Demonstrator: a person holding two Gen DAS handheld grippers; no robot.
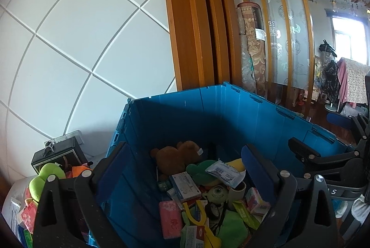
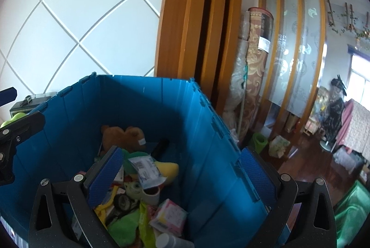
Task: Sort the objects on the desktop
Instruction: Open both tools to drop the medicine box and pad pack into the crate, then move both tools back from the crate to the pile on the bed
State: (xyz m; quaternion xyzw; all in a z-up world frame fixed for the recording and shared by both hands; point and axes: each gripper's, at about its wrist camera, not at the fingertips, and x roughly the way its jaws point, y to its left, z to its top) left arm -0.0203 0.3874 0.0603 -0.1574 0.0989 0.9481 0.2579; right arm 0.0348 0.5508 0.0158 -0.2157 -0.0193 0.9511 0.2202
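Observation:
A tall blue crate (image 1: 208, 113) holds a jumble of desktop objects: a brown plush bear (image 1: 175, 155), a white printed packet (image 1: 225, 172), a green one-eyed toy (image 1: 217, 193) and a pink box (image 1: 170, 218). My left gripper (image 1: 187, 169) hovers over the crate's left part, open, with nothing between its blue pads (image 1: 118, 169). My right gripper (image 2: 181, 176) hangs open over the right side of the crate (image 2: 161, 104). Its right pad is by the crate's right wall. Below it lie the bear (image 2: 122, 134), the packet (image 2: 148, 169) and a pink patterned box (image 2: 170, 216).
Left of the crate sit a black box (image 1: 57, 153), a green plush (image 1: 46, 176) and more small items. Behind stand a white panelled wall, a wooden door frame (image 1: 192, 28) and a rolled carpet (image 2: 254, 76). A green bin (image 2: 353, 213) is on the wooden floor at right.

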